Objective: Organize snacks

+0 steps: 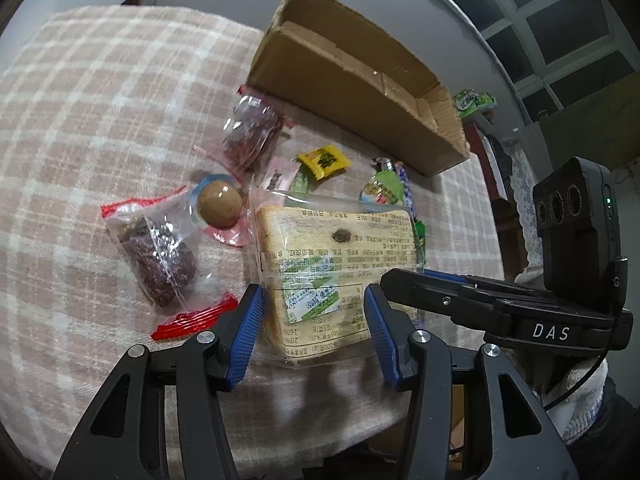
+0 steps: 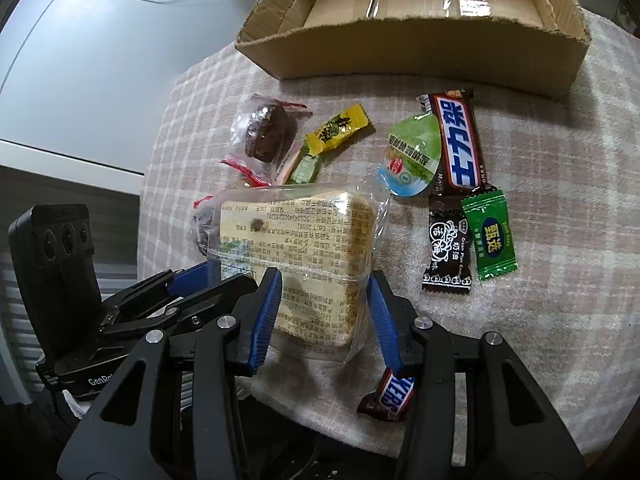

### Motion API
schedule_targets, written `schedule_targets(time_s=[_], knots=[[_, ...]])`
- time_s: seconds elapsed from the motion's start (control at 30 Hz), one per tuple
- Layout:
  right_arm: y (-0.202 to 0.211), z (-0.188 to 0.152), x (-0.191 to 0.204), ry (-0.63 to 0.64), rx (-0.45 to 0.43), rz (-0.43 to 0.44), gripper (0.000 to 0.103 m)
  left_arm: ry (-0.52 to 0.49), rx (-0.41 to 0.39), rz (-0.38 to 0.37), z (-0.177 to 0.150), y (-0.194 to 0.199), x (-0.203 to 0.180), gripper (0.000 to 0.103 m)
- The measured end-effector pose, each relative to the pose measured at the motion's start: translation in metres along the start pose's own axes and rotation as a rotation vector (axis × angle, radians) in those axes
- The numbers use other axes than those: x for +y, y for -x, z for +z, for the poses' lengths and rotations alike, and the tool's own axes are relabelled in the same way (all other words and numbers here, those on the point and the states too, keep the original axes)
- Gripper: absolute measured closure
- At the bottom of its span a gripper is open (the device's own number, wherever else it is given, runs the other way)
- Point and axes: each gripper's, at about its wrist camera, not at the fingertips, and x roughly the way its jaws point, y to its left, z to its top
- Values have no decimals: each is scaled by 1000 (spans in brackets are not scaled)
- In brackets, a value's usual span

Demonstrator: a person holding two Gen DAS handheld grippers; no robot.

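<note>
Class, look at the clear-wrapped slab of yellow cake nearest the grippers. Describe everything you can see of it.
The clear-wrapped slab of yellow cake is a thick, pale, spongy rectangle with one dark speck, sealed in crinkled transparent plastic printed with black text and a green-and-white label. It lies flat on the pink checked tablecloth, in front of the open cardboard box. Both the left gripper and right gripper have open fingers straddling its near end.

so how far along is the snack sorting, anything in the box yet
Nothing looks done: the cardboard box is empty. In hand: the left gripper and right gripper both bracket the bagged bread, jaws apart, no firm grip visible. Left: everything on the cloth, including the Snickers bar, green candy, yellow candy and wrapped cakes.
</note>
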Motion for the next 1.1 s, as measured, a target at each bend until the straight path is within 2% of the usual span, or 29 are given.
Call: schedule_targets(time_s=[0.23, 0.47, 0.73, 1.1], knots=[[29, 8, 2, -15, -56, 27, 57, -45, -54, -19, 18, 20, -18, 54], [68, 35, 3, -13, -132, 21, 57, -101, -135, -32, 53, 32, -40, 54], [92, 75, -7, -13, -186, 9, 57, -142, -169, -45, 102, 20, -57, 54], [97, 123, -26, -18, -223, -16, 57, -158, -175, -48, 150, -6, -72, 54]])
